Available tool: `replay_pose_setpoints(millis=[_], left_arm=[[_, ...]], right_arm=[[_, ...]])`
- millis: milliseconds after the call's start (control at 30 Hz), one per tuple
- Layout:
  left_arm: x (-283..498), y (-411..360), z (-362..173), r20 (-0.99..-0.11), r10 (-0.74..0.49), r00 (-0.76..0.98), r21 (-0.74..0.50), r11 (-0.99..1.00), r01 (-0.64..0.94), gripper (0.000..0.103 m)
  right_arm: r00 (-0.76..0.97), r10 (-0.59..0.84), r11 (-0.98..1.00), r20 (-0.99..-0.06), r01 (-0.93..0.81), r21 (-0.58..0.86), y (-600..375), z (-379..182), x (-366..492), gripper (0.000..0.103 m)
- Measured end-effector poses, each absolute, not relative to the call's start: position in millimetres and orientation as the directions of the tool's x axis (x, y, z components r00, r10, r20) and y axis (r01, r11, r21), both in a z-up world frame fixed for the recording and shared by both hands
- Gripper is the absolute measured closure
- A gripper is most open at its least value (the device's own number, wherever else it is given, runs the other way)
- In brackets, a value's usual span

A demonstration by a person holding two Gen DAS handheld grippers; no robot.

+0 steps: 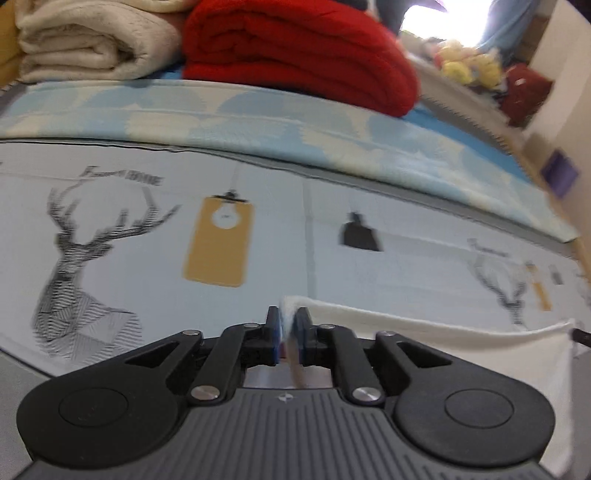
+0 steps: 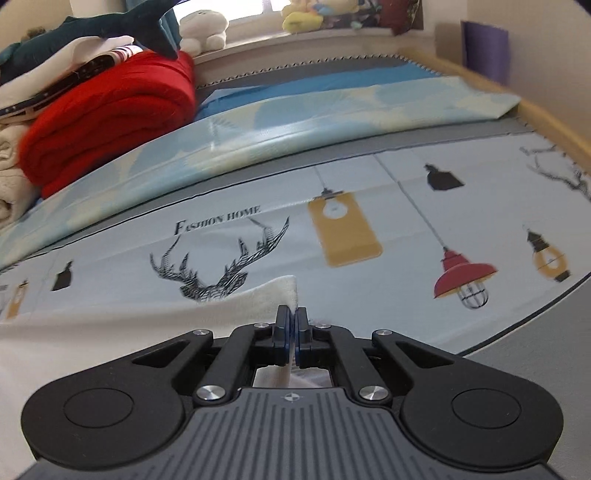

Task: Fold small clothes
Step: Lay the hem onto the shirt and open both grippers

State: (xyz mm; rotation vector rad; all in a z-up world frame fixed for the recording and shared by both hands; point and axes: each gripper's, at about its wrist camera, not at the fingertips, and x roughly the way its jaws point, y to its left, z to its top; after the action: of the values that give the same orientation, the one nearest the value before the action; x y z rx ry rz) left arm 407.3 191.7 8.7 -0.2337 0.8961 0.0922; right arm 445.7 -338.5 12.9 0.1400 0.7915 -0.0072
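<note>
A small white garment (image 1: 461, 347) hangs stretched between my two grippers above the printed bed sheet (image 1: 147, 229). My left gripper (image 1: 288, 321) is shut on its left top corner; the cloth runs off to the right and down. My right gripper (image 2: 292, 321) is shut on the other top corner, and the white garment (image 2: 129, 325) spreads to the left of it. The lower part of the garment is hidden behind the gripper bodies.
A folded red blanket (image 1: 295, 55) and a cream blanket (image 1: 85, 40) lie at the back of the bed, on a light-blue patterned cover (image 1: 258, 118). Plush toys (image 2: 203, 29) sit on the windowsill. A wooden bed edge (image 2: 517, 103) runs along the right.
</note>
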Motion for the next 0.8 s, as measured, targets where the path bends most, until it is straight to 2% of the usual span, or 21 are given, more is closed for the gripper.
replay_pose_setpoints(millis=[67,133,167,233,267,367,400,467,500,567,633,700,800], left_arm=[[404,198,15,-0.771,-0.010,0.637,-0.193,0.957,-0.217,0.086],[399,206,24,-0.750,-0.089,0.655,-0.288,0.936,-0.202,0.086],[396,205,28,-0.742,-0.135,0.657,-0.318,0.933,-0.168,0.086],[393,195,29,-0.748,-0.221,0.625,-0.336,0.939,-0.070,0.085],[392,189,26,-0.764,-0.264,0.589,-0.338,0.941,-0.017,0.081],[386,163,1,-0.843,-0.382,0.379,-0.343,0.924,0.169,0.077],[381,153,-10,-0.878,-0.369,0.306,-0.309,0.923,0.229,0.077],[369,136,-33,-0.945,-0.260,0.200,-0.186,0.927,0.327,0.078],[363,131,-39,-0.960,-0.201,0.194,-0.119,0.923,0.365,0.078],[361,133,-31,-0.953,-0.203,0.227,-0.114,0.928,0.354,0.078],[361,142,-18,-0.943,-0.186,0.278,-0.105,0.954,0.282,0.078],[358,149,-2,-0.929,-0.167,0.331,-0.092,0.968,0.232,0.078],[352,157,21,-0.901,-0.161,0.404,-0.104,0.982,0.159,0.077]], right_arm=[[0.681,0.001,0.998,-0.732,0.047,0.045,-330,8,449,0.100],[0.678,-0.060,0.998,-0.733,0.055,-0.030,-325,9,447,0.091],[0.684,-0.043,0.999,-0.728,0.041,-0.020,-326,12,444,0.082],[0.694,0.004,1.000,-0.720,0.010,0.016,-327,19,437,0.079],[0.700,0.046,0.999,-0.712,-0.021,0.044,-328,23,433,0.079],[0.651,0.246,0.969,-0.718,-0.166,0.182,-331,28,422,0.079],[0.609,0.307,0.951,-0.731,-0.218,0.218,-331,25,417,0.079],[0.489,0.377,0.917,-0.787,-0.315,0.244,-324,12,407,0.079],[0.422,0.363,0.911,-0.831,-0.350,0.220,-320,1,402,0.079],[0.325,0.247,0.910,-0.913,-0.403,0.103,-316,-23,388,0.080],[0.355,0.232,0.900,-0.905,-0.431,0.061,-318,-19,376,0.081],[0.403,0.209,0.929,-0.891,-0.365,0.053,-321,-7,371,0.080],[0.511,0.195,0.930,-0.837,-0.366,-0.007,-305,17,354,0.079]])
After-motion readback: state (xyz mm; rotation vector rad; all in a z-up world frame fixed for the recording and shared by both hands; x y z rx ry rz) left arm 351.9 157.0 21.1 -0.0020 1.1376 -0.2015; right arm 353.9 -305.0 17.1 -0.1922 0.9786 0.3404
